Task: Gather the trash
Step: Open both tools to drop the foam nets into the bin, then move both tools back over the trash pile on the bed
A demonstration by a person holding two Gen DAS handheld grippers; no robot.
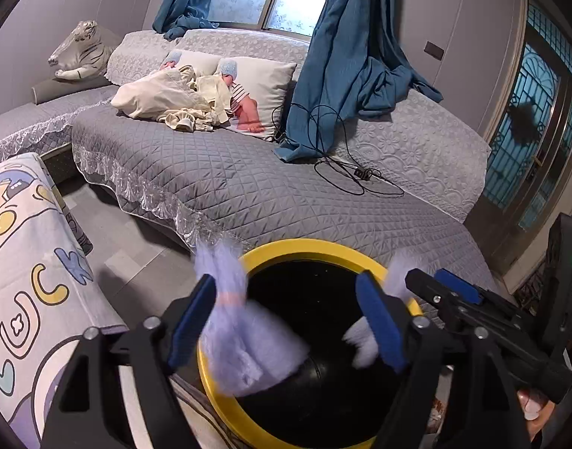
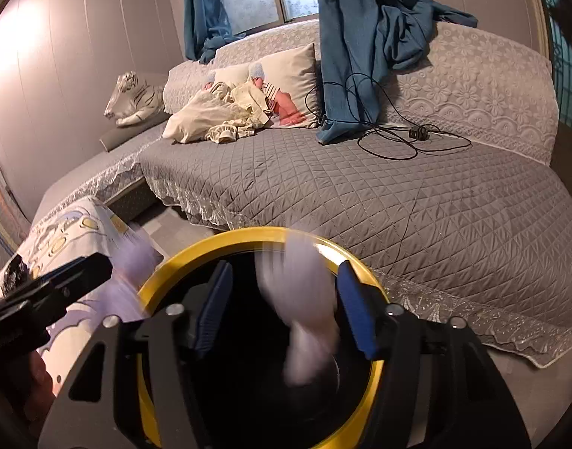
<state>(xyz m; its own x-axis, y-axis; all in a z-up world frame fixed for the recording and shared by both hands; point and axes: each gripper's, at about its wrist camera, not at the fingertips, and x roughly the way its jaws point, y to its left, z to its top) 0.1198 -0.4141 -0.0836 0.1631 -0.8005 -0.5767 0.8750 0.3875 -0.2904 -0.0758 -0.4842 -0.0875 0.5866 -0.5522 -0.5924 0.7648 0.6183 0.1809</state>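
Observation:
A black bin with a yellow rim (image 1: 308, 249) stands by the sofa, under both grippers; it also shows in the right wrist view (image 2: 226, 237). My left gripper (image 1: 289, 318) is open over the bin mouth, and a blurred pale lilac tissue (image 1: 241, 340) hangs loose beside its left finger. My right gripper (image 2: 284, 308) is open over the bin, with a blurred white tissue (image 2: 304, 307) loose between its fingers. The right gripper (image 1: 450, 292) also shows in the left wrist view, with a white tissue (image 1: 362, 340) below it.
A grey quilted sofa (image 1: 248, 187) lies behind the bin, with a black cable (image 1: 357, 176), pillows and cream clothes (image 1: 173, 97). A cartoon-print cloth covers a table (image 1: 27, 262) at left. Blue curtains (image 1: 345, 56) hang onto the sofa.

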